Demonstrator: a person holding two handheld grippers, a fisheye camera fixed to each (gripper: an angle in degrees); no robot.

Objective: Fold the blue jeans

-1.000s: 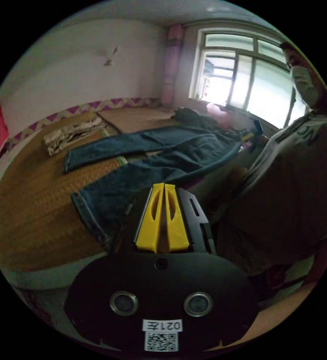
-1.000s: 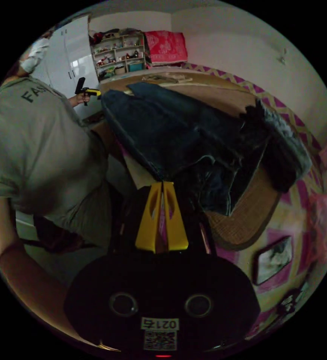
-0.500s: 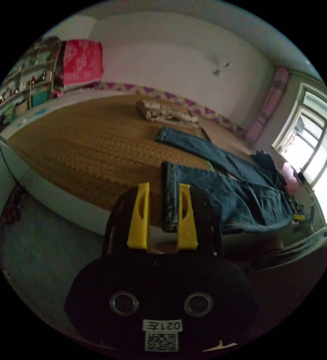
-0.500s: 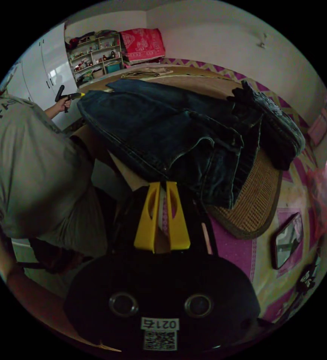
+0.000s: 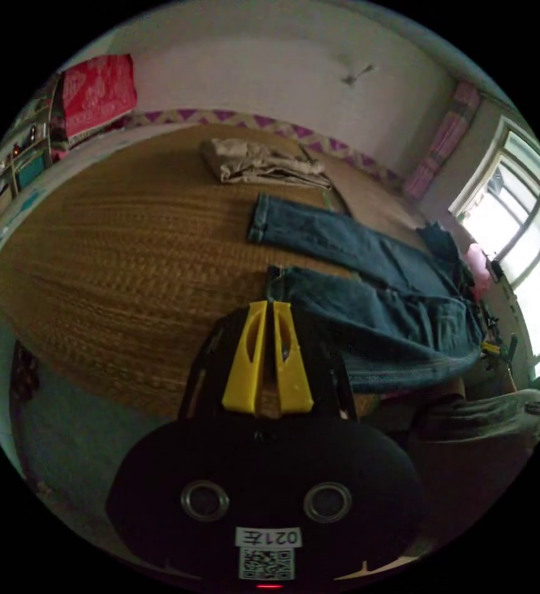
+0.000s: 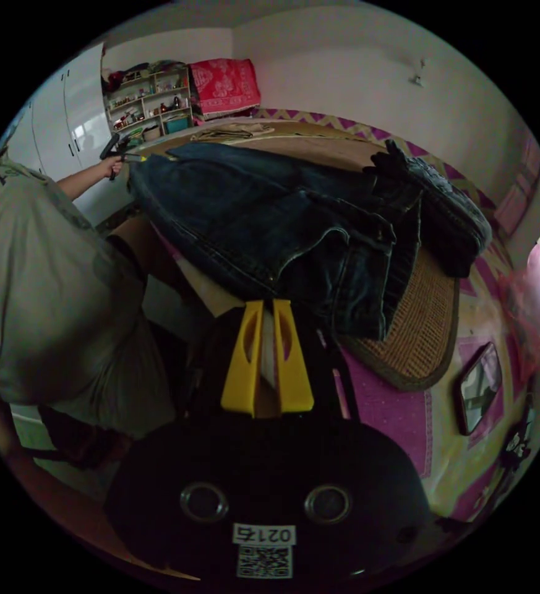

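Blue denim jeans [image 5: 368, 291] lie spread across the woven straw mat [image 5: 127, 247] of the bed, legs splayed apart, waist toward the window side. The left claw [image 5: 269, 304], yellow jaws drawn nearly together, sits right at the hem of the nearer leg; the hem's corner meets the tips, though a real pinch on the cloth can't be made out. Beyond the far leg rests a folded beige garment [image 5: 260, 164]. Over on the right gripper view, the right claw [image 6: 267, 303] has its jaws almost touching too, poised at the waistband edge of the jeans [image 6: 270, 223]; whether denim is caught between them is unclear. A heap of dark clothing [image 6: 443, 204] lies just beside the waist.
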